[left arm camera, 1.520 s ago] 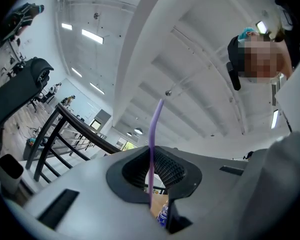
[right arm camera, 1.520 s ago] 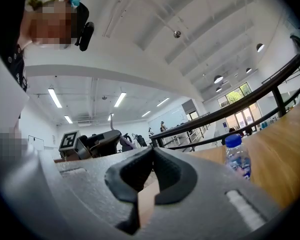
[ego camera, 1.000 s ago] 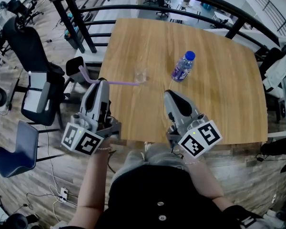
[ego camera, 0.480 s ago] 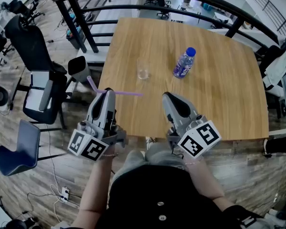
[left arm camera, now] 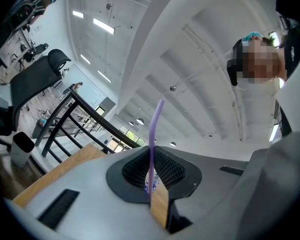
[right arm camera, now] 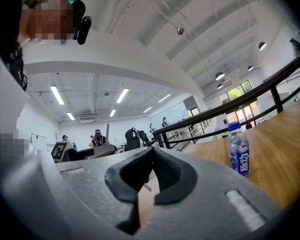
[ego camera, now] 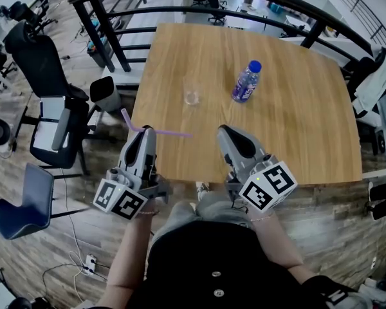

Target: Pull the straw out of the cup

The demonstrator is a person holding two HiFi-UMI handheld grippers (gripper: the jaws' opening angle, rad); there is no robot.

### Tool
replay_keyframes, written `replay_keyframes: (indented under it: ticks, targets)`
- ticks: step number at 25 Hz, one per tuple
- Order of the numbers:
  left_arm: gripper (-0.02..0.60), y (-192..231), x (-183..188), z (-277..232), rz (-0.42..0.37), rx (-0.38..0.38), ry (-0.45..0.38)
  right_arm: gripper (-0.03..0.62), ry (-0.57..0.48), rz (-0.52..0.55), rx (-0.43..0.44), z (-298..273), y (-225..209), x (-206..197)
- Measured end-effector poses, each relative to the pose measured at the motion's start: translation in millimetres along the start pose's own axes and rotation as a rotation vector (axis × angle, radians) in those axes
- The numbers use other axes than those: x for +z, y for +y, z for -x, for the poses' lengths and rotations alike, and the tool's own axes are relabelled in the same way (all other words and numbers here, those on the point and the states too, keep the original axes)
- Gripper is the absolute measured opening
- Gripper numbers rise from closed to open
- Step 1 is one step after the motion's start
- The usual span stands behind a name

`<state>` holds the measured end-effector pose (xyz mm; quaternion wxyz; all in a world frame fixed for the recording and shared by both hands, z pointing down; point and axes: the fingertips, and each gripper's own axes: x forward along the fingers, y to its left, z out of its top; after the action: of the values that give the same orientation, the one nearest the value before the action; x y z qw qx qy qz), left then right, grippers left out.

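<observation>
A clear empty cup (ego camera: 192, 94) stands upright on the wooden table (ego camera: 296, 127). The purple bendy straw (ego camera: 170, 132) is out of the cup and lies level over the table's near left edge. My left gripper (ego camera: 148, 131) is shut on it close to its bent end. In the left gripper view the straw (left arm camera: 154, 134) rises from between the shut jaws of that gripper (left arm camera: 151, 186). My right gripper (ego camera: 226, 132) hovers over the near edge, shut with nothing in it; in its own view the right gripper (right arm camera: 145, 184) shows its jaws together.
A blue-capped water bottle (ego camera: 246, 82) (right arm camera: 238, 151) stands on the table right of the cup. Black railing (ego camera: 116, 37) runs along the table's far and left sides. Office chairs (ego camera: 45, 63) stand on the floor to the left.
My left gripper has drawn the straw back toward the near table edge, farther from the cup. The right gripper has barely moved.
</observation>
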<state>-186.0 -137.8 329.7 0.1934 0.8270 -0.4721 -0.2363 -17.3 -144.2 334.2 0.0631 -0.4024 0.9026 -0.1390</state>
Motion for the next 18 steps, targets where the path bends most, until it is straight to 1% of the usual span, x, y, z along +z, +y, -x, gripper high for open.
replay_keyframes:
  ticks: [13,18]
  targets:
    - [0.038,-2,-10,-6,0.014,-0.024,0.012,-0.002,0.029,0.004,0.001,-4,-5,-6]
    - [0.038,-2,-12,-8,0.017,-0.023,0.013,-0.003,0.021,0.018,-0.017,-3,-10,-5]
